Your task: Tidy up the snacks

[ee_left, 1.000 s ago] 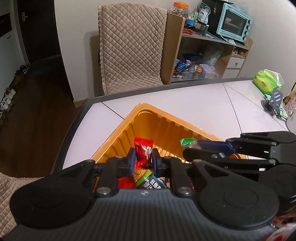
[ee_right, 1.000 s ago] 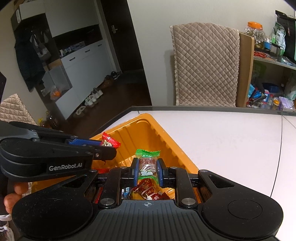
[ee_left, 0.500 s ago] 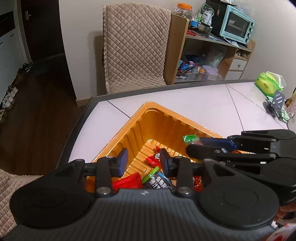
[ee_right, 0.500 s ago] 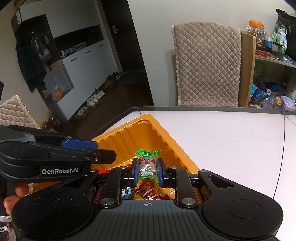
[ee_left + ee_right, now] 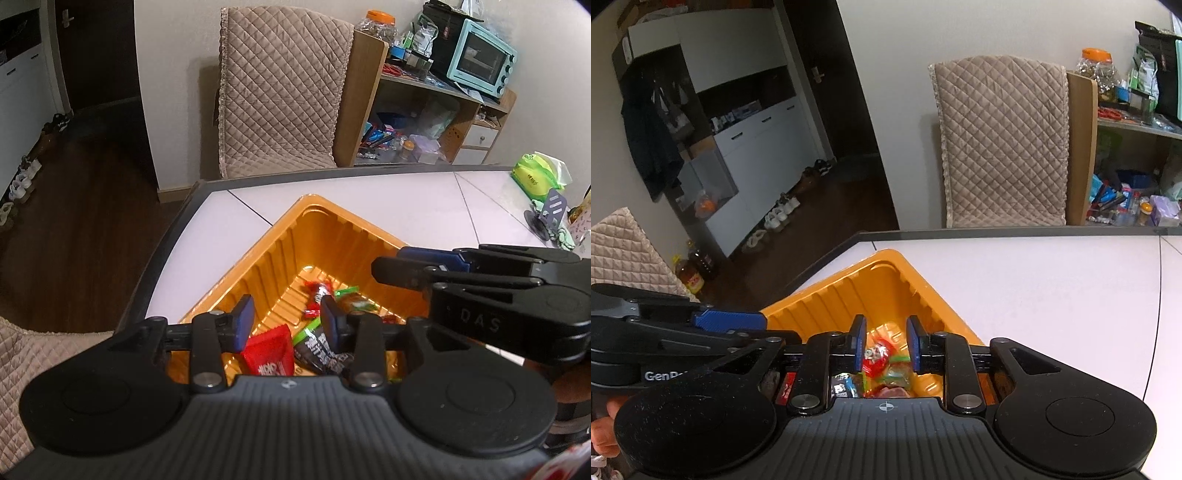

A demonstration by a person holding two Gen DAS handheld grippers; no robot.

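An orange plastic tray sits at the table's corner and holds several wrapped snacks. My left gripper hovers over it, open and with nothing between its pads. Below it lie a small red candy, a red packet and a dark packet. Over the same tray, the jaws of my right gripper are opening, and nothing is pressed between them. A green candy and a red one lie in the tray just beneath. Each gripper shows side-on in the other's view.
The white table has a dark rim, with the floor dropping off to the left. A quilted chair and a cluttered shelf with a toaster oven stand behind. A green pack and a small stand sit at far right.
My left gripper opened and its red candy fell into the tray. My right gripper then opened, and the green candy dropped from its pads into the tray.
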